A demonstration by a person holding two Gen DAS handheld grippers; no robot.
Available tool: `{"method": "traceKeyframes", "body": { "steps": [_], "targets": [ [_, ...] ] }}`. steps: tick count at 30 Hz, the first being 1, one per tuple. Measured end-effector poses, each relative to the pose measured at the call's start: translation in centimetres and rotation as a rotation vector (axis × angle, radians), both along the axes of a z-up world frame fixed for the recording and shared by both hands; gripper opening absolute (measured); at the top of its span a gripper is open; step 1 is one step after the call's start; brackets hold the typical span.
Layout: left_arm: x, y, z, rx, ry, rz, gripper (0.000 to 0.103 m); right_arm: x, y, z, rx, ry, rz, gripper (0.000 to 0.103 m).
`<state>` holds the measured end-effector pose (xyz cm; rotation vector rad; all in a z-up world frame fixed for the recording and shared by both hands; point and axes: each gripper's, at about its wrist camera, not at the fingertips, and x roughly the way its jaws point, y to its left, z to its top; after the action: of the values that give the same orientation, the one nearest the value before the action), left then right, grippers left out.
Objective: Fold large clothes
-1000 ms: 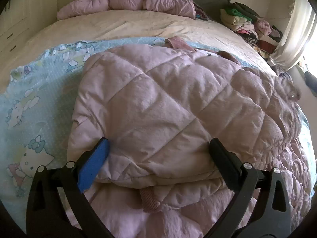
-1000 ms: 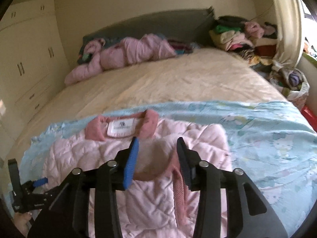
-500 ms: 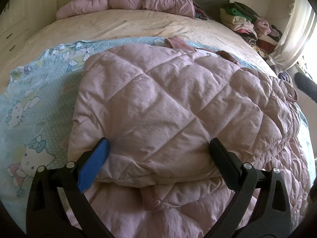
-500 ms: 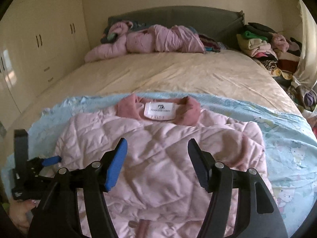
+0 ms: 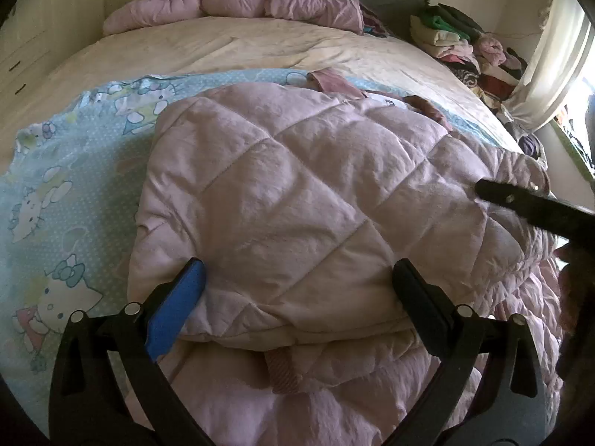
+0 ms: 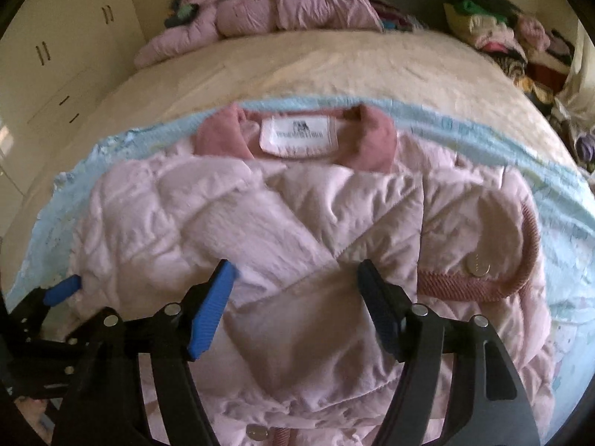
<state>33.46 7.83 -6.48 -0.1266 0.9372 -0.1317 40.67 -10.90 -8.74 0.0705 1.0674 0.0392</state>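
**Right tongs let go, fold laid down**

The right tongs (image 6: 295, 308) have just been opening and now stand wide, empty, lower over the pink quilted jacket (image 6: 297, 223) on the bed (image 6: 334, 67). The left tongs (image 5: 297, 297) stay wide astride its folded edge. That fold looks placed.

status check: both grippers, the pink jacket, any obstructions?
Left gripper open, straddling folded pink jacket. Right gripper open, jaws just widened, over jacket front, nothing pinched. No obstruction seen.
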Motion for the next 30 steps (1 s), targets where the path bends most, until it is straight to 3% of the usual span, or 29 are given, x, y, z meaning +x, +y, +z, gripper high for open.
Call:
{"method": "traceKeyframes", "body": {
  "steps": [10,16,18,20,30],
  "targets": [
    [-0.2,-0.2,0.1,0.007,0.0,0.002,0.094,-0.1,-0.3,-2.1,0.01,0.0,-0.012,0.07],
    [-0.3,0.1,1.1,-0.006,-0.001,0.011,0.094,-1.6,-1.4,0.2,0.117,-0.062,-0.017,0.071],
    [-0.4,0.2,1.5,-0.023,0.002,0.016,0.094,-2.4,-1.8,1.3,0.146,-0.09,-0.016,0.077],
    [-0.5,0.2,2.0,-0.035,0.008,0.012,0.094,-3.1,-2.2,2.2,0.151,-0.114,-0.022,0.086],
    [-1.6,-0.4,4.0,-0.058,-0.024,0.0,0.094,-6.1,-3.7,3.9,0.194,-0.147,-0.046,0.09]
  ]
}}
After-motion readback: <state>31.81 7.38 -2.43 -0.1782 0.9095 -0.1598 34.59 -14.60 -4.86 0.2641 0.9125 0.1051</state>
